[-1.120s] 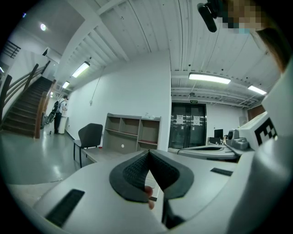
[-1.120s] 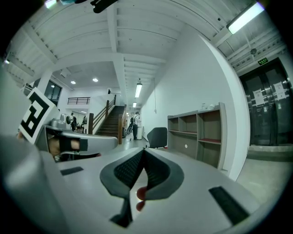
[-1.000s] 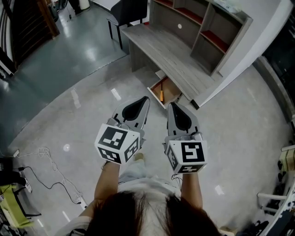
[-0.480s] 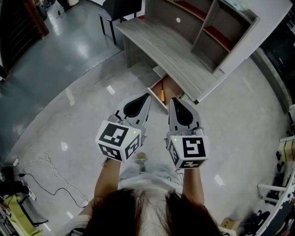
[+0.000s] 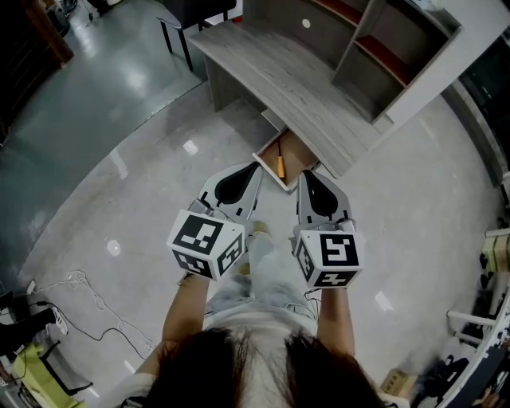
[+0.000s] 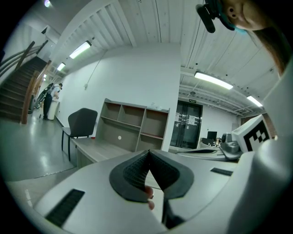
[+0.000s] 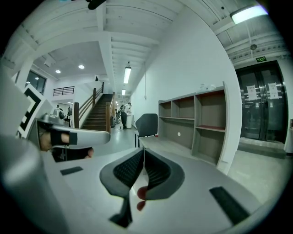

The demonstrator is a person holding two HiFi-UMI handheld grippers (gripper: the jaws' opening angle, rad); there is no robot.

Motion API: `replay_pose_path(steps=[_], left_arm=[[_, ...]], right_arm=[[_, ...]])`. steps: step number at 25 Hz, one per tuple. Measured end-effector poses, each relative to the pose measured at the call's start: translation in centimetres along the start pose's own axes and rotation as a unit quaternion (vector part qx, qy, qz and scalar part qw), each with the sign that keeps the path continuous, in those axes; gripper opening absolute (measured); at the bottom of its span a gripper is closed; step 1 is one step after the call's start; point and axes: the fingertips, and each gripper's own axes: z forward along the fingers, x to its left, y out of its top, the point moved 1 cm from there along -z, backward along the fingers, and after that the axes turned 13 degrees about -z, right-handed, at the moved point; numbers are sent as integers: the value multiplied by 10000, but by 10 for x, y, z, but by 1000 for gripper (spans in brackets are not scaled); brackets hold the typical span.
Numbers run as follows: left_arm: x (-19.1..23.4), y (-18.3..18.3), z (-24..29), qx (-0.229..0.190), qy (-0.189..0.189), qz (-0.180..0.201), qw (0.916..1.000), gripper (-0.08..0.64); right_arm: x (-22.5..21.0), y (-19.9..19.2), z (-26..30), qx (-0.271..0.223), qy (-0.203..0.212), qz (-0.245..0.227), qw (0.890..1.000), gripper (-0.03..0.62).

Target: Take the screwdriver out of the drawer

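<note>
An open wooden drawer [image 5: 296, 156] juts from under the grey desk [image 5: 279, 81] ahead of me. An orange-handled screwdriver [image 5: 280, 165] lies inside it near the left wall. My left gripper [image 5: 255, 168] is held at chest height, its tips pointing toward the drawer, jaws shut and empty. My right gripper [image 5: 304, 174] is beside it, also shut with nothing held. In the left gripper view the left gripper [image 6: 148, 151] tips meet in front of the desk [image 6: 98, 151]. In the right gripper view the right gripper [image 7: 143, 151] tips touch too.
A shelf unit [image 5: 374, 48] stands on the desk's back. A dark chair [image 5: 179, 20] stands at the desk's far end. Cables [image 5: 72, 287] trail on the floor at left. Shelving and clutter [image 5: 486, 319] line the right edge. Pale polished floor [image 5: 143, 183] lies between me and the desk.
The view has shifted closer to the desk and drawer. Both grippers stay side by side, shut, pointing at the drawer.
</note>
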Motion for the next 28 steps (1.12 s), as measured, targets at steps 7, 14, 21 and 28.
replay_pose_path(steps=[7,14,21,28], left_arm=[[34,2,60,144,-9,-40,9999,17],[69,-2,122,277,52,-178,9994,17],[104,-13,162,292,169,-280,9990,17],[156,-34,179,477,268,-310,9980,17]], right_arm=[[-26,-20,59,261,-13,52,9996,28],[-48,-50,119,619,145,42,9980,28],[-56,-91,168,1049,381,109,9937,29],[-40,-125,210,1445,496,105,9882,29]])
